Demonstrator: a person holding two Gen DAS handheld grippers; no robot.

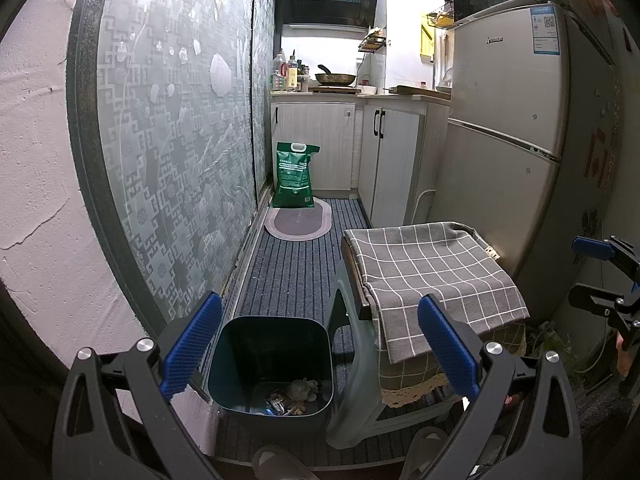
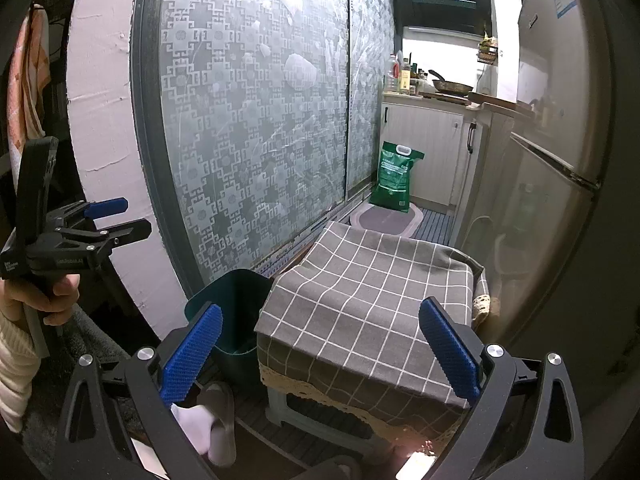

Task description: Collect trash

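A dark green trash bin (image 1: 272, 364) stands on the floor beside a stool; crumpled paper and wrappers (image 1: 294, 396) lie at its bottom. My left gripper (image 1: 320, 350) is open and empty, held above the bin and the stool's edge. My right gripper (image 2: 320, 350) is open and empty above the grey checked cloth (image 2: 368, 300) that covers the stool. The bin also shows in the right wrist view (image 2: 232, 312), left of the stool. The left gripper shows at the left of the right wrist view (image 2: 116, 216), the right gripper at the right edge of the left wrist view (image 1: 600, 268).
A frosted patterned sliding door (image 1: 172, 152) runs along the left. A fridge (image 1: 504, 152) stands at the right. A green rice bag (image 1: 294, 174) leans on the white cabinets (image 1: 320, 140) at the back, behind an oval mat (image 1: 298, 222). A slippered foot (image 2: 218, 424) is near the stool.
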